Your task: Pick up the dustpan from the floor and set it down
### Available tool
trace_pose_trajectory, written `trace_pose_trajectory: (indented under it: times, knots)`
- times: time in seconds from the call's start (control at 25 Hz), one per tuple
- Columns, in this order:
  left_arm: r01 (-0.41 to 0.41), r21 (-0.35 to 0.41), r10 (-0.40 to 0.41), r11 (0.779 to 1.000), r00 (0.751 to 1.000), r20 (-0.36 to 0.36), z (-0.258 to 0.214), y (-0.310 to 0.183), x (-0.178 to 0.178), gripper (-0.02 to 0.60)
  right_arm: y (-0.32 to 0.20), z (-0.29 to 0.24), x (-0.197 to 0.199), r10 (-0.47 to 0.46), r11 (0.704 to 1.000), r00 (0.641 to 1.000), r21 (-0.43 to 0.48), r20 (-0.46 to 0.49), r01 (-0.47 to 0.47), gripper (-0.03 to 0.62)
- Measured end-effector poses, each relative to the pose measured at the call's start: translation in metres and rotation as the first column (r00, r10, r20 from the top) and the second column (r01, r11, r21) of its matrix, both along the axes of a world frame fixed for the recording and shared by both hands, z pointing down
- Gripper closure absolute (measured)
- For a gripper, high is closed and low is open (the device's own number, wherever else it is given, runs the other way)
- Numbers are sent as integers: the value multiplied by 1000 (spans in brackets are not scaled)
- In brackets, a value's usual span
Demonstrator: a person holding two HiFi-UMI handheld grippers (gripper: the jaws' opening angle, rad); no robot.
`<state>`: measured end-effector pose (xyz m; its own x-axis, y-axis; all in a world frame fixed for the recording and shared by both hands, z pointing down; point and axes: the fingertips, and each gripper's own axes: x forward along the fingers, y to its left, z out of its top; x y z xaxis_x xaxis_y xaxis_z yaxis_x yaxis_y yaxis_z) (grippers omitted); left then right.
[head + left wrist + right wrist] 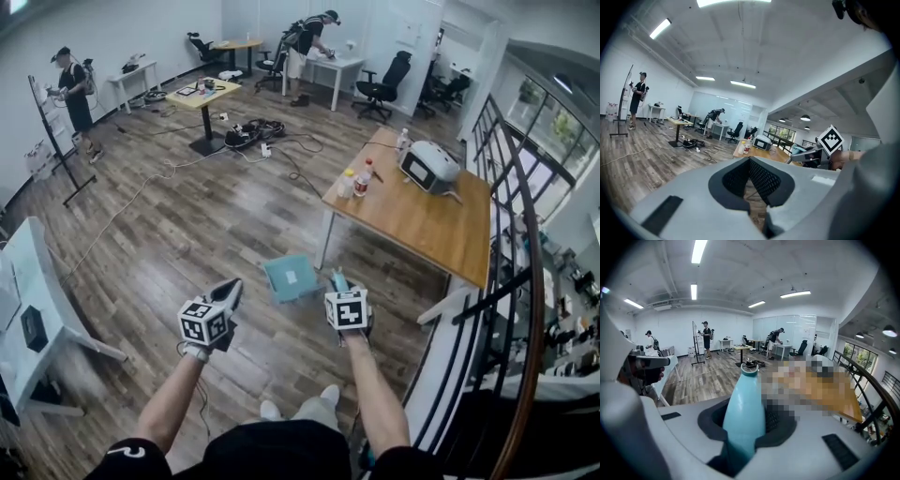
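Now my right gripper (339,279) clamps the handle (743,413) of the dustpan (291,278), which hangs at its nine o'clock: light, stiff, slick plastic, I'd judge, apt to swivel; left gripper (233,287) closed, empty.

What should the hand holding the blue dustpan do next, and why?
Probably lower it slowly toward the wooden floor just ahead and set it flat. The right gripper has its fingers closed on the handle of the dustpan, and the pan looks to hang above the boards, beside the table. The left gripper is shut and empty, so it need not help.
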<state>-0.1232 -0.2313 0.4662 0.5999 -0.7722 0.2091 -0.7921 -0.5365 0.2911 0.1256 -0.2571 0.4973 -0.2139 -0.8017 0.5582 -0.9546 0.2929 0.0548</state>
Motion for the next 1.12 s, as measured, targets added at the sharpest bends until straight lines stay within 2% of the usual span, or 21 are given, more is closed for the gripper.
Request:
trace_pose_trajectory:
  times: [0.32,1.12]
  knots:
    - [-3,37,3,999,1000,7,-21,-9,-6,584,-5,-34,-8,-12,998,1000,64,15,11,507]
    - [3,45,-4,999,1000,8,-23,-10,-10,584,-2,-27,-6,-5,999,1000,53,13,5,505]
